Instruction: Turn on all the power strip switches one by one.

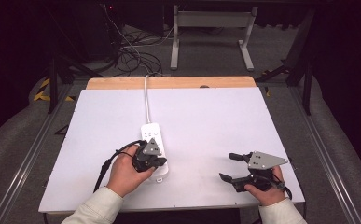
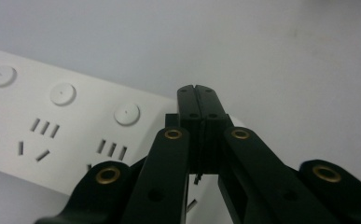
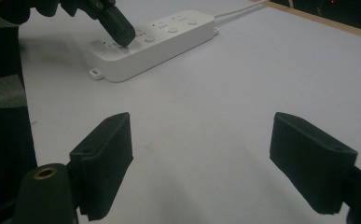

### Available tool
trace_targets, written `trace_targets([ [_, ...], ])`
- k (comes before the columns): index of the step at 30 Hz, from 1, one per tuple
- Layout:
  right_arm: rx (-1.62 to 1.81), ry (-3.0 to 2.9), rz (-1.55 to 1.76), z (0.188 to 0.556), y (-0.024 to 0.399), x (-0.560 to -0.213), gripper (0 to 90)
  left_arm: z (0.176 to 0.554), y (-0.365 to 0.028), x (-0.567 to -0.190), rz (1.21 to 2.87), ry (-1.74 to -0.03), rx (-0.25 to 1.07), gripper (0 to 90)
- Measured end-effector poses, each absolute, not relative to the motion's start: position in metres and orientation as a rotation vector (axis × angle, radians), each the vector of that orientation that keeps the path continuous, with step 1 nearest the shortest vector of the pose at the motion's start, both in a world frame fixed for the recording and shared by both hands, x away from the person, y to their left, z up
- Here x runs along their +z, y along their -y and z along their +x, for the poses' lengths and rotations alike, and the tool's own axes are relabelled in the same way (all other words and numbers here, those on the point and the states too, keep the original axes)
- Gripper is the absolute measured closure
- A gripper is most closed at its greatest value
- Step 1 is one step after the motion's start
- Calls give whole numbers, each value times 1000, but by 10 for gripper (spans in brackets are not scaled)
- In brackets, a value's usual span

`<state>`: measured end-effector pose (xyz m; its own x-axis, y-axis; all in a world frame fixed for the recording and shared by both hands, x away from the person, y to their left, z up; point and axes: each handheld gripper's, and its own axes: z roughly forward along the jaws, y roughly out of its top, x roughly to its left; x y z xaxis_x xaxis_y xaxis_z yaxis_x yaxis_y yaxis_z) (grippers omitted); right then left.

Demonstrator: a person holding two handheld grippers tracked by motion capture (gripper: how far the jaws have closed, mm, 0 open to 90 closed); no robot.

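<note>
A white power strip point(image 1: 151, 133) lies at the centre-left of the white table top point(image 1: 206, 116), and its white cable point(image 1: 146, 98) runs off toward the far edge. My left gripper point(image 1: 156, 163) points down onto the near end of the strip. Its jaws are shut with nothing between them, and their tip point(image 2: 198, 89) stands beside the strip's round buttons point(image 2: 126, 113). In the right gripper view the left gripper point(image 3: 124, 39) meets the top of the power strip point(image 3: 169, 39). My right gripper point(image 1: 225, 166) stands open and empty near the front right, its pads point(image 3: 106, 156) wide apart over bare table.
A wooden strip point(image 1: 171, 82) borders the table's far edge. Beyond it on the floor are loose cables point(image 1: 131, 51) and a white table frame point(image 1: 213, 28). Metal rails point(image 1: 322, 154) run along both sides of the table.
</note>
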<state>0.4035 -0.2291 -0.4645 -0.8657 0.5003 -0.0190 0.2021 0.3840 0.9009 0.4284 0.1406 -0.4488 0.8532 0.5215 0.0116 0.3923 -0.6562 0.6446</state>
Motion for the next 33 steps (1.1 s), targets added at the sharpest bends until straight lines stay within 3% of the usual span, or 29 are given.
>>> trace_targets([
  [18,1470,-2366,622,404,229,-466,216,448,-153,-442,2279,-749,311,900],
  [33,1472,-2369,622,405,229,-466,214,458,-149,-452,2321,-760,318,899],
])
